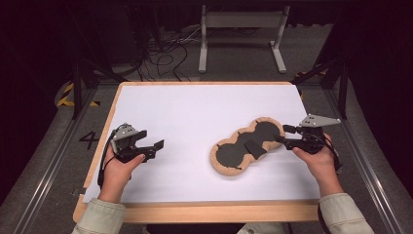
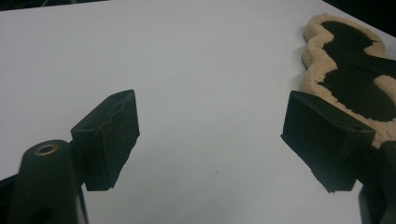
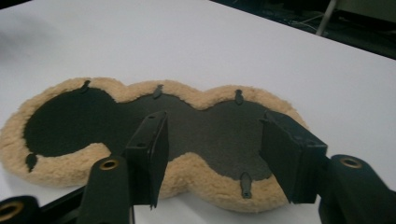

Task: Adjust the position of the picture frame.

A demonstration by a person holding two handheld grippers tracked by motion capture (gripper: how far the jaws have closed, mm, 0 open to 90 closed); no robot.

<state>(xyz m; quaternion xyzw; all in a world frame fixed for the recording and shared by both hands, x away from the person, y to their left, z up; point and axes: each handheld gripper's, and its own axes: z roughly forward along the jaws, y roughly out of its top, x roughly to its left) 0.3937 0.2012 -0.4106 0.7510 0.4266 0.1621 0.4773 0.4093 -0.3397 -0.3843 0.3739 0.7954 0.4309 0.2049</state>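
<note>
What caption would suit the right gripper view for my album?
Open right gripper poised over the near edge of a fleecy tan pad with a black centre, lying on a white table.

Left tongs point(image 1: 157, 148) open, low; right tongs point(image 1: 281, 134) open, level.

In the high view, the right gripper point(image 1: 281, 135) covers the 3 o'clock end of the fleece-rimmed pad point(image 1: 229, 155), so contact between its jaws and the rim cannot be told; the table point(image 1: 195, 112) is cut off at 6 o'clock by the person's sleeves. In the left gripper view, the pad point(image 2: 348, 81) runs out of the picture at 3 o'clock and its near end lies hidden behind the right-hand jaw. In the right gripper view, the two jaws mask parts of the pad's point(image 3: 60, 121) dark centre and near rim; whether they touch it is unclear. The small black tabs point(image 3: 245, 183) along the rim are too small to identify.
</note>
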